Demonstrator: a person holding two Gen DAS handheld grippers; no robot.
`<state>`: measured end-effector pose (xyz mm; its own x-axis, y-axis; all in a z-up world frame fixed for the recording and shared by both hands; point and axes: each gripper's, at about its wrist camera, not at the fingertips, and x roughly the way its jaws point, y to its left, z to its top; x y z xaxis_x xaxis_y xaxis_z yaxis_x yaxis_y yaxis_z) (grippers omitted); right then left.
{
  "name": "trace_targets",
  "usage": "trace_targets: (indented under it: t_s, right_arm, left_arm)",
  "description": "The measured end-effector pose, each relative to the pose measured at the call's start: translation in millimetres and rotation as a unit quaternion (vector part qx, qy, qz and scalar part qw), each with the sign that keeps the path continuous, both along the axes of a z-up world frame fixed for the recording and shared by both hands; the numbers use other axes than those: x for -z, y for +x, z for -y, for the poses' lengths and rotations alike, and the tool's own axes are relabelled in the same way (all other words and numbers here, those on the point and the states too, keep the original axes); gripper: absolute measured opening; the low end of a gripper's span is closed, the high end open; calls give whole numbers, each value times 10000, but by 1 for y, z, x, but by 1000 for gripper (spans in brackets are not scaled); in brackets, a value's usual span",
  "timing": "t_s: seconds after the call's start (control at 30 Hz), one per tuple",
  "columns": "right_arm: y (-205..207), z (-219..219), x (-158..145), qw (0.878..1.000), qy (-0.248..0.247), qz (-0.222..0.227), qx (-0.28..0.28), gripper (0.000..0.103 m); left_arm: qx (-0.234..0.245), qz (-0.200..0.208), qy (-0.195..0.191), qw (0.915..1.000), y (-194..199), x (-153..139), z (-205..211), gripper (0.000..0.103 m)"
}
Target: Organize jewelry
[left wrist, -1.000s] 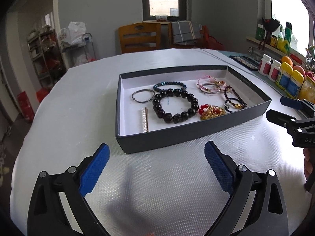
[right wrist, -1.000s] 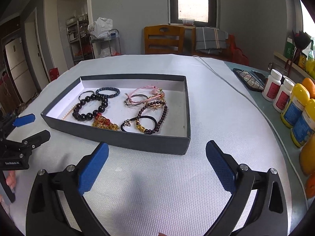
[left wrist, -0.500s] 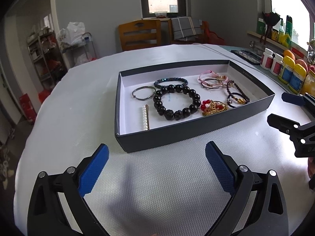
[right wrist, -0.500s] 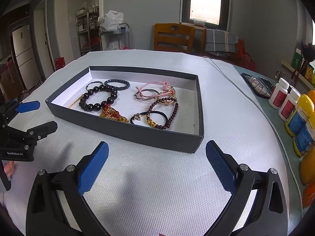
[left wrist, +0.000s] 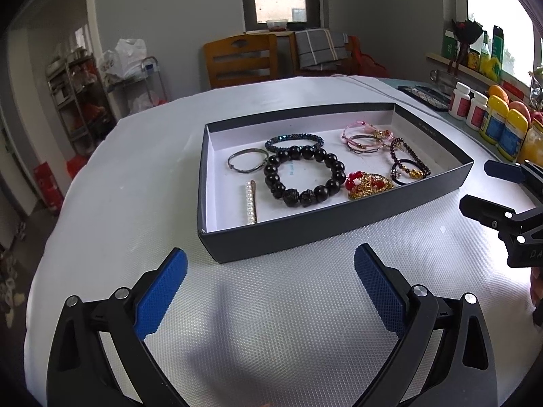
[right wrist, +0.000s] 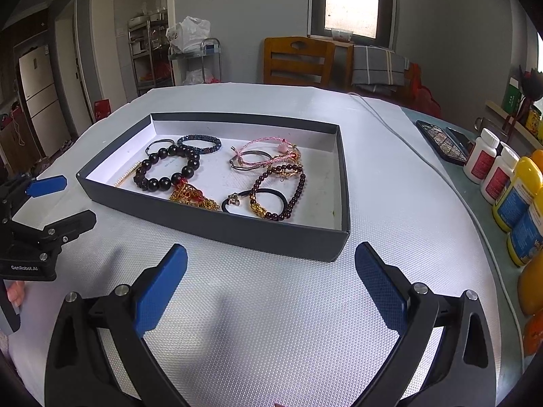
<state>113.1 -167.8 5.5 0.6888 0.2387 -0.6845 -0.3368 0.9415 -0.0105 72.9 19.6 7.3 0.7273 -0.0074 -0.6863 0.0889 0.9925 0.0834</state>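
Observation:
A shallow dark box point(left wrist: 305, 234) point(right wrist: 217, 225) with a white floor sits on the white table. Inside lie a large black bead bracelet point(left wrist: 303, 176) point(right wrist: 166, 169), a thin metal bangle point(left wrist: 246, 160), a blue beaded bracelet point(left wrist: 293, 140) point(right wrist: 200, 143), a pearl bar clip point(left wrist: 251, 201), a red and gold piece point(left wrist: 368, 185) point(right wrist: 191, 195), pink cord bracelets point(left wrist: 364, 134) point(right wrist: 264, 152) and a dark red bead bracelet point(left wrist: 407, 162) point(right wrist: 278, 196). My left gripper point(left wrist: 269, 283) point(right wrist: 59, 200) is open in front of the box. My right gripper point(right wrist: 271, 285) point(left wrist: 482, 188) is open, also short of the box.
Bottles point(right wrist: 509, 183) point(left wrist: 495, 122) and fruit line the table's right edge beside a dark phone-like slab point(right wrist: 441, 142). A white cable point(right wrist: 407, 142) runs along the table at right. A wooden chair point(left wrist: 241, 59) stands behind the table; shelves point(left wrist: 74, 101) at left.
Both grippers have drawn back and tilted a little, so the box sits slightly farther off in each view. Both stay open with nothing held. The jewellery has not moved.

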Motion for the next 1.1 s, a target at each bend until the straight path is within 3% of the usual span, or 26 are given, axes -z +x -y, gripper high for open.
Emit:
trace_targets:
  t_s: [1.1]
  right_arm:
    - [1,1,1,10000,-14,-8,12,97]
  left_arm:
    - [9,-38,26,10000,-1,3,1,100]
